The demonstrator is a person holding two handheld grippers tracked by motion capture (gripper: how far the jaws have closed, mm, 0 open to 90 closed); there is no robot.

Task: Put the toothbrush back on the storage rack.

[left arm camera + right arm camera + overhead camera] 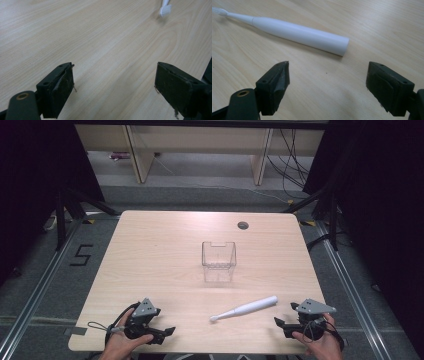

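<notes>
A white electric toothbrush (244, 308) lies flat on the wooden table (165, 245), brush head toward the left, handle end toward the right. Its body (299, 33) stretches across the right gripper view just beyond the jaws. My right gripper (279, 323) rests at the table's near right edge, open, with nothing between its jaws (327, 87). My left gripper (167, 332) sits at the near left edge, also open and empty (113, 90). The brush head (165, 10) shows at the top of the left gripper view. A clear plastic cup-like container (218, 255) stands upright mid-table.
A round cable hole (243, 225) is set in the table's far right part. Wooden furniture legs and cables stand on the floor beyond the table. A floor mark "5" (81, 255) lies to the left.
</notes>
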